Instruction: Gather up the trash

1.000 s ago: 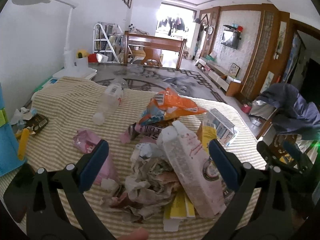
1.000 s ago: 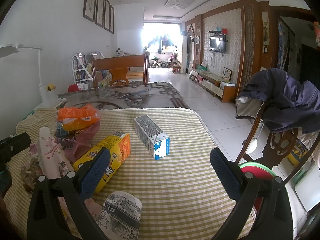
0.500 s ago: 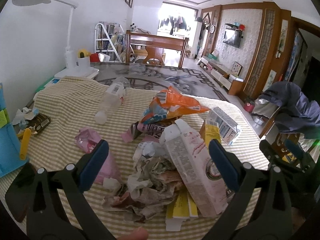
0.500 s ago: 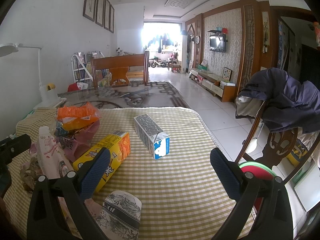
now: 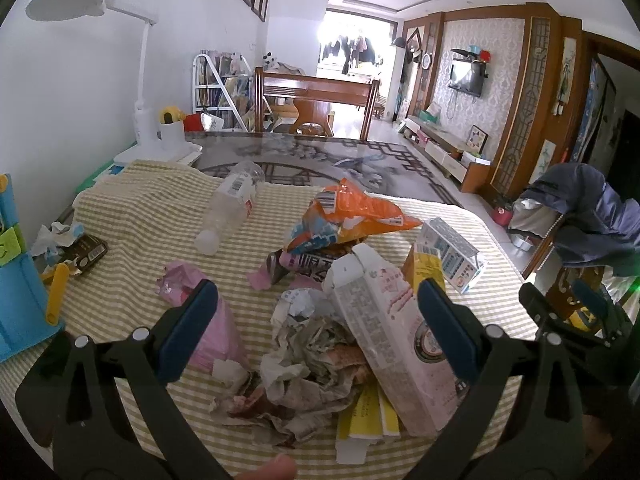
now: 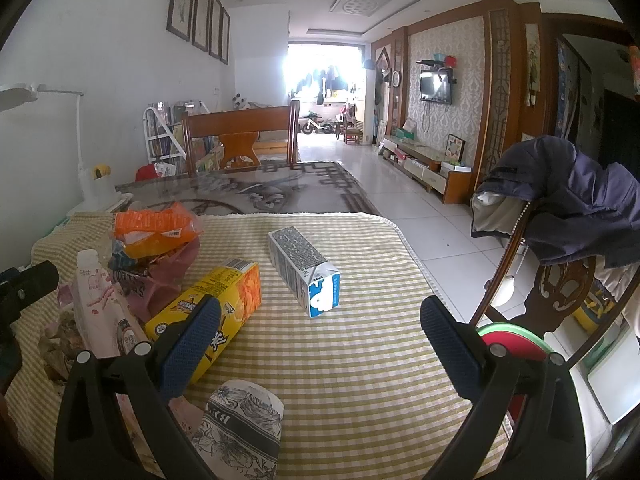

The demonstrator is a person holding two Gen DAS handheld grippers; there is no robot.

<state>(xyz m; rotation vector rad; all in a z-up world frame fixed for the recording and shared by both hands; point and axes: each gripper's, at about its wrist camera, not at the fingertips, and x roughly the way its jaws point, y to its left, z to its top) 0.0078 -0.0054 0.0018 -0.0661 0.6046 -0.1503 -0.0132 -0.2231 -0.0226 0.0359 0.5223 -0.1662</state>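
Note:
Trash lies on a checked tablecloth point(image 5: 132, 208). In the left wrist view my left gripper point(image 5: 318, 334) is open and empty above crumpled paper point(image 5: 308, 352), with a pink-white carton point(image 5: 384, 332), an orange snack bag point(image 5: 348, 216), a pink wrapper point(image 5: 200, 304) and a clear bottle point(image 5: 232, 204) around. In the right wrist view my right gripper point(image 6: 320, 348) is open and empty; a grey-blue milk carton point(image 6: 304, 268) and a yellow box point(image 6: 212, 312) lie ahead of it, and a printed paper cup point(image 6: 240, 428) lies below it.
A white desk lamp point(image 5: 148, 120) stands at the far left, a blue organiser point(image 5: 16, 304) at the left edge. A wooden chair with a navy jacket point(image 6: 568, 216) stands off the table's right side, with a red-green bin point(image 6: 512, 344) below. Another chair point(image 5: 316, 100) is at the far end.
The left gripper has drawn back and risen slightly, so the trash pile sits a little farther away. The right gripper has hardly moved.

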